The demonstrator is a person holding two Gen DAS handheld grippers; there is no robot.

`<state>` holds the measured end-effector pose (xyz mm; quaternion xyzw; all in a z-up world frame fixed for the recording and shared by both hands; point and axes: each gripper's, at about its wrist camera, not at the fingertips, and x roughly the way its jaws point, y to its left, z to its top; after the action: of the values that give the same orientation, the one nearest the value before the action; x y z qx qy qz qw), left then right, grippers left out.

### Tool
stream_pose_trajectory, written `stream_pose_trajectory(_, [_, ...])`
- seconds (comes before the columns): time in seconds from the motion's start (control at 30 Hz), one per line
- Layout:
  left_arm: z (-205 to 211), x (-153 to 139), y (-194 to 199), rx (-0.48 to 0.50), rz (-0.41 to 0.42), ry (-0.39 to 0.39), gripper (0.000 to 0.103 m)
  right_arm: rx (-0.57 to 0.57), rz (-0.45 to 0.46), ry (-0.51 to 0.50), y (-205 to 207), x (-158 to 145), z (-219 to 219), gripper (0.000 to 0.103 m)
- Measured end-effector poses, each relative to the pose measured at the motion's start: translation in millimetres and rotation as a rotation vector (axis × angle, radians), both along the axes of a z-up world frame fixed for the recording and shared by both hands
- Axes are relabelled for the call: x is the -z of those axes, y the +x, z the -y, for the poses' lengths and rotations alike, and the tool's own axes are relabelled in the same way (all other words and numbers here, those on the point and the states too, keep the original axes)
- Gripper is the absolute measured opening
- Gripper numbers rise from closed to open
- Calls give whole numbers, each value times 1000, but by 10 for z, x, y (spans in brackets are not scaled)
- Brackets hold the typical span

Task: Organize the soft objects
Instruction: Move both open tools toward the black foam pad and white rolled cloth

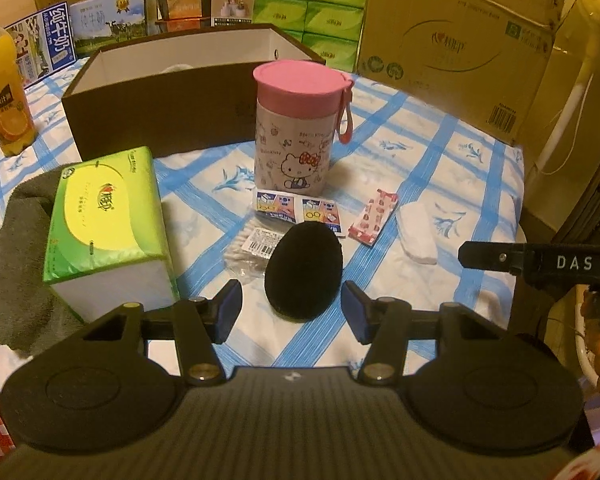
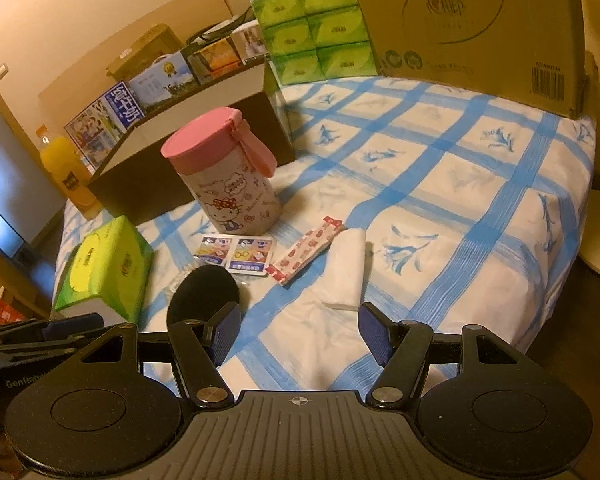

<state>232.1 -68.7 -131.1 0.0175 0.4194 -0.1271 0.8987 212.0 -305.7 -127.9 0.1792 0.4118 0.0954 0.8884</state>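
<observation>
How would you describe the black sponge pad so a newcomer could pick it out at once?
Start at the tall pink-lidded canister standing before the dark open box. In front of it lie two small blue-and-white sachets, then the black sponge pad. It alone is plain black, egg-shaped and unprinted.

**Dim, warm indoor light with strong fisheye bending**

Both views are lit by a weak yellowish room light, and an orange cast is laid over the walls and cartons. Soft shadows are thrown beside the pink-lidded canister (image 1: 298, 128) and the brown box (image 1: 172, 108). Straight edges are curved sharply toward the frame borders, and the corners are darkened. Fine print is softened by grain and slight blur. No harsh glare is seen.
</observation>
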Motion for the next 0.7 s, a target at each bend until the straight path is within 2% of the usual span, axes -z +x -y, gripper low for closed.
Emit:
stream_pose_trajectory(0.37, [65, 322, 234, -2, -47, 37, 52, 18, -50, -8, 130, 185, 37, 65])
stream_pose_trajectory(0.7, [86, 493, 439, -11, -87, 27, 52, 30, -65, -18, 256, 259, 44, 65])
